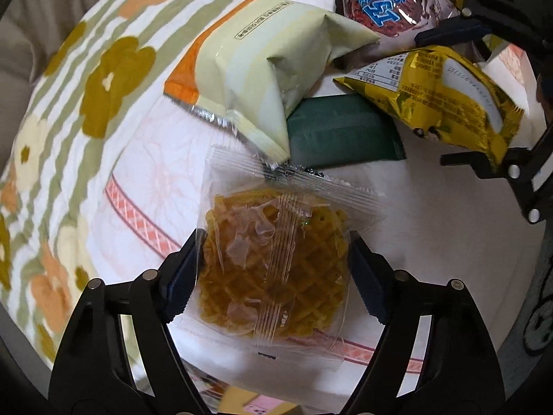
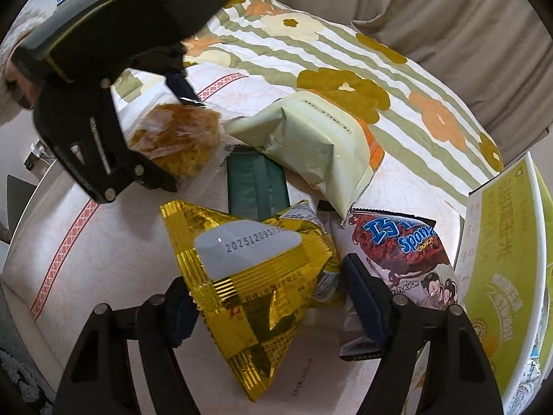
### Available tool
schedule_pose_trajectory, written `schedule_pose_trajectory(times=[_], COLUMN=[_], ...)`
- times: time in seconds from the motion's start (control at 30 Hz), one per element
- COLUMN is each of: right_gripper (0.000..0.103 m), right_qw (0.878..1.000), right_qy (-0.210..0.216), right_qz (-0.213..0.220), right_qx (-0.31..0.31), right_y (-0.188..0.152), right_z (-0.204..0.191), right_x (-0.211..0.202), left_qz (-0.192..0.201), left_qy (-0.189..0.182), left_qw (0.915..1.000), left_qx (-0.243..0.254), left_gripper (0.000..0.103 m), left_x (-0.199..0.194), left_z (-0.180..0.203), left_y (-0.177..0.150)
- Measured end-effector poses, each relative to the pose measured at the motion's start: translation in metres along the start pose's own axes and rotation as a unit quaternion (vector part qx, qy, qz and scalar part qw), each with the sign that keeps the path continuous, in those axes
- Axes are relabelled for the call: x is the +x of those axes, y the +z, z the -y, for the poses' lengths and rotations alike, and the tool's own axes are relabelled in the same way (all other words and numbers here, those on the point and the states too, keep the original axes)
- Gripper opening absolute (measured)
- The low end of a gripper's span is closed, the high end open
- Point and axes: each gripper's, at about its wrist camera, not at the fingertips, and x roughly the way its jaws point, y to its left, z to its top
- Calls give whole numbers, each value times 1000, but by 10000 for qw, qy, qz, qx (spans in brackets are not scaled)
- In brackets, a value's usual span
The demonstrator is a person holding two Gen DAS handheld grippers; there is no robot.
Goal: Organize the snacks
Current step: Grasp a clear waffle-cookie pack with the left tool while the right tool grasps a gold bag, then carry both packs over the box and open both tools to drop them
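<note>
My left gripper (image 1: 273, 276) has its jaws around a clear-wrapped waffle cookie (image 1: 273, 276), pads touching both sides of the wrapper. The cookie also shows in the right wrist view (image 2: 176, 138), between the left gripper's fingers (image 2: 179, 86). My right gripper (image 2: 266, 297) straddles a gold snack bag (image 2: 252, 276), pads at its sides. That bag shows in the left wrist view (image 1: 446, 93), with the right gripper's fingers (image 1: 449, 31) around it. A pale green bag (image 1: 276, 65), a dark green packet (image 1: 342, 131) and a chocolate sponge-crunch bag (image 1: 390, 0) lie between.
The snacks lie on a white cloth with a pink border (image 1: 138, 207) over a flowered striped bedspread (image 1: 103, 69). A yellow-green carton (image 2: 501, 276) stands at the right. A beige curtain (image 2: 449, 17) hangs behind.
</note>
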Motion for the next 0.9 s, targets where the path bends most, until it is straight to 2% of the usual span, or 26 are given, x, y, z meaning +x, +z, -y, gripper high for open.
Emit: schedule_pose_trajectory(times=[0.13,0.27,0.47,0.53,0.67,0.9], right_gripper=[70,62,51,50,49,48], right_qw=[10000,9999,9998,9997,9991,9914], right_qy=[-12,-115,-130,-70,34,310], right_qz=[38,41,116,202,347,797], right_qx=[-26,-41,35,107,249,992], right_y=[2,3,6,5,6,6], right_z=[-2,-3,-1,-2,-6,3], right_x=[3,7,7,1,-16,-69], left_qz=[114,265,467,532,568,860], left_qy=[-41,-73,-117,-60,285,432], left_qw=[9991,9958,9858,9834,9781,9638], left_qx=[-403,-873,-1611,-1732,-1980,-2486], left_gripper=[77,77,77,77,77,77], left_x=[-9,-17,-25,-30,-43,-78], left_z=[6,8,-1,-1,-2,-12], left_y=[-13,-26,-44,-48,-54,-62])
